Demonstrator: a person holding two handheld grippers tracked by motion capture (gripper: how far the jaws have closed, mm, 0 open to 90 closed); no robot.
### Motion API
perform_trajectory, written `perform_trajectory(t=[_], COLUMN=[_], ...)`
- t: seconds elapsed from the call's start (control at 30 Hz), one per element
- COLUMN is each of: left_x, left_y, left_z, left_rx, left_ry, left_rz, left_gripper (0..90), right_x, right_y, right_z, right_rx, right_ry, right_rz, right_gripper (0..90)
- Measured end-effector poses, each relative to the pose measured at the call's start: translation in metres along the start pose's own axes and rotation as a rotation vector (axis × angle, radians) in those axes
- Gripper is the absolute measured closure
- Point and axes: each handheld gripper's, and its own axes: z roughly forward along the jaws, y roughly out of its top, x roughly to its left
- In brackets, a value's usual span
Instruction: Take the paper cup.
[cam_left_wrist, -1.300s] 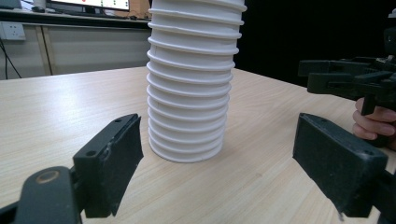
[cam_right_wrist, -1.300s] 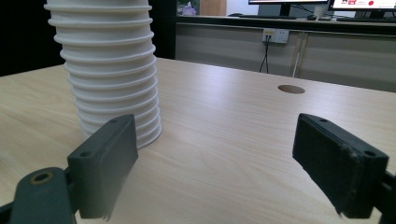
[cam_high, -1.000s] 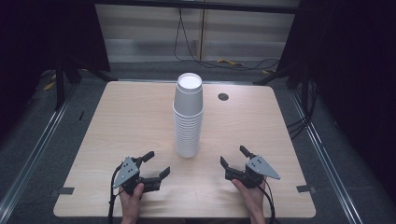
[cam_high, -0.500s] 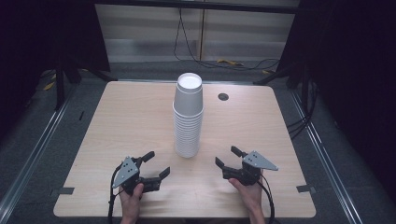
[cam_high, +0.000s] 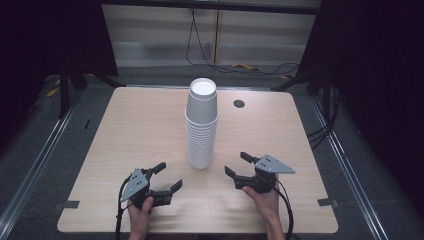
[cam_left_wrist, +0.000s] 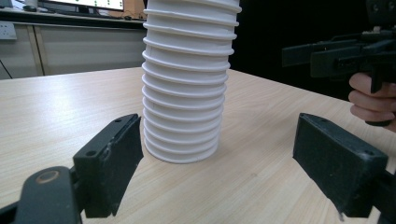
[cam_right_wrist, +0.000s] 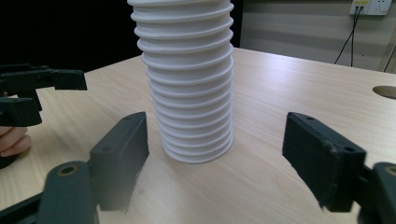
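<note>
Tall stack of white ribbed paper cups (cam_high: 202, 127) stands mid-table; left tongs (cam_high: 169, 178) and right tongs (cam_high: 237, 164) flank its base. Both wide, empty; likely staged for a grab.

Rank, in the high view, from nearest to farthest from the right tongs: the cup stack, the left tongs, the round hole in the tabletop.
1. Stack of white paper cups: just left of and beyond the right tongs, table centre.
2. Left tongs: across the near edge, to the left.
3. Round hole: far side of the table, straight ahead.
</note>
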Motion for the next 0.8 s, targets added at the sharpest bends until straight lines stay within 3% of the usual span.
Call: perform_trajectory(t=[0.27, 0.37, 0.8], left_x=[0.0, 0.0, 0.001], left_y=[0.0, 0.0, 0.0], left_z=[0.0, 0.0, -0.001], left_rx=[-0.003, -0.003, -0.004], left_ry=[-0.005, -0.006, -0.033], left_rz=[0.002, 0.006, 0.014], left_gripper=[15.6, 15.6, 15.5], right_x=[-0.001, -0.003, -0.003], right_y=[0.021, 0.033, 0.064], right_z=[0.002, 0.004, 0.008], right_rx=[-0.005, -0.018, -0.046], right_ry=[0.034, 0.093, 0.109], right_rz=[-0.007, 0.008, -0.036], right_gripper=[20.1, 21.7, 23.1])
